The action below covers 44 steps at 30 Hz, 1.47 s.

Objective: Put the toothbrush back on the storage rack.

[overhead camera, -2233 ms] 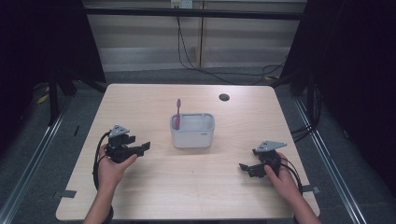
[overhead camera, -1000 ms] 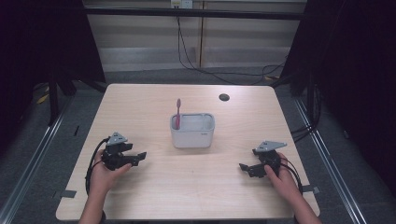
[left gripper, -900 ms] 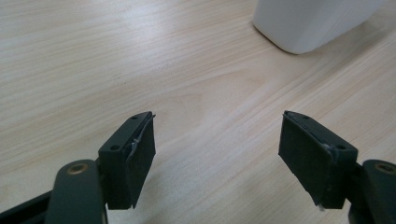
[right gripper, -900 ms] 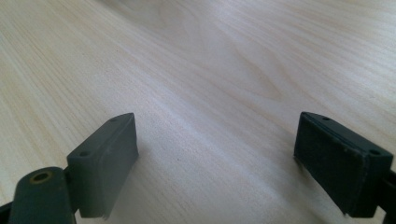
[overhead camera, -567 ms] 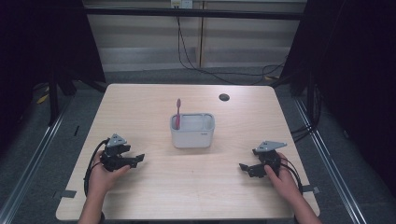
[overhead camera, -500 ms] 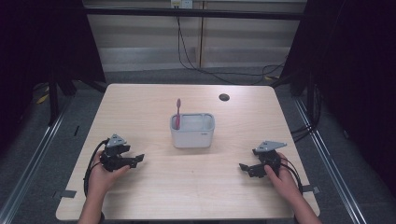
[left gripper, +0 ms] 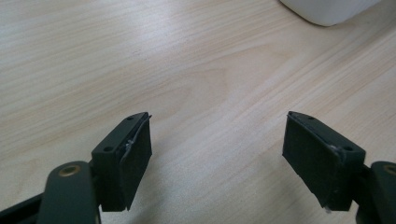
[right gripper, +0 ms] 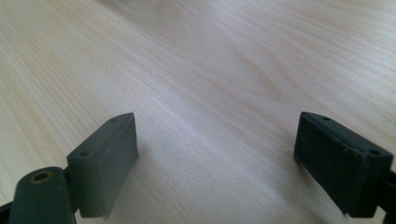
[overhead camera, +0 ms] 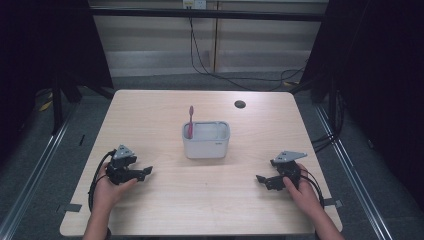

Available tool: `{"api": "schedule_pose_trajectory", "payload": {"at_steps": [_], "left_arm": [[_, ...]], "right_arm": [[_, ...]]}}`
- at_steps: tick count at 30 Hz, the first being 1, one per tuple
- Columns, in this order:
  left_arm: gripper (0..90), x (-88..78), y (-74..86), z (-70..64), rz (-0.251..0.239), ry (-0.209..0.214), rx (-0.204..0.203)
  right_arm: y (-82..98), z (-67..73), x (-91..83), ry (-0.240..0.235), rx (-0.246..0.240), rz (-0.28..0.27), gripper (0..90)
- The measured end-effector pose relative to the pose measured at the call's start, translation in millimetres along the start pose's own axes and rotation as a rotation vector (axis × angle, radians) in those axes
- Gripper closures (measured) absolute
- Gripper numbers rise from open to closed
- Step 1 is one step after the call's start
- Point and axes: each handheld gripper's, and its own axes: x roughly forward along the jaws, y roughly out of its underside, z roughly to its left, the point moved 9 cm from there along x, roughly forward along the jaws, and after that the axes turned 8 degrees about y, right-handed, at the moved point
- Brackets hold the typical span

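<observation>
We see the left claw resting low over the surface, its jaws spread wide with nothing between them; in the left gripper view the same claw frames only bare wood grain, and a corner of the white tub shows at the top edge. The right claw sits the same way on the other side, and in the right gripper view we find that claw gaping wide and empty, with only pale wood ahead of it.

Moving outward, the tub stands between the two claws and farther from the person, well apart from both. The pink toothbrush stands nearly upright in the tub's left end, leaning on the rim, with its top rising clear above it. A small dark round hole or cap lies beyond, near the far edge.

We judge the risks to be these. The toothbrush is thin and free to swing, so a claw that closes off-centre could pinch past it or knock it flat into the tub. The tub looks light, so a sideways nudge from either claw could slide or tip it unless the other claw steadies it. The left claw is on the toothbrush's side; a reach from the right would have to cross over the tub and could catch its rim.
</observation>
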Motion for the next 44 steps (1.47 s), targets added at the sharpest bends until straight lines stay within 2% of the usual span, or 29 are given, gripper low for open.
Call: {"api": "schedule_pose_trajectory", "payload": {"at_steps": [7, 14, 22, 23, 26, 34, 44], "left_arm": [[22.5, 1.5, 6.0, 2.3, 0.028, 0.000, -0.002], [21.7, 2.7, 7.2, 2.4, 0.025, -0.003, -0.002], [18.5, 4.0, 8.5, 3.0, 0.023, -0.009, 0.040], [17.8, 5.1, 8.4, 2.7, 0.011, -0.013, 0.036], [16.8, 5.0, 8.8, 3.4, 0.019, -0.013, 0.047], [11.1, 6.1, 9.0, 5.4, 0.026, -0.025, 0.024], [10.3, 6.6, 8.9, 5.7, 0.024, -0.029, 0.023]], "right_arm": [[0.0, 0.0, 0.0, 0.000, 0.000, 0.000, 13.0], [0.0, 0.0, 0.0, 0.000, 0.000, 0.000, 13.0], [0.0, 0.0, 0.0, 0.000, 0.000, 0.000, 13.0], [0.0, 0.0, 0.0, 0.000, 0.000, 0.000, 13.0], [0.0, 0.0, 0.0, 0.000, 0.000, 0.000, 13.0], [0.0, 0.0, 0.0, 0.000, 0.000, 0.000, 13.0], [0.0, 0.0, 0.0, 0.000, 0.000, 0.000, 13.0]]}}
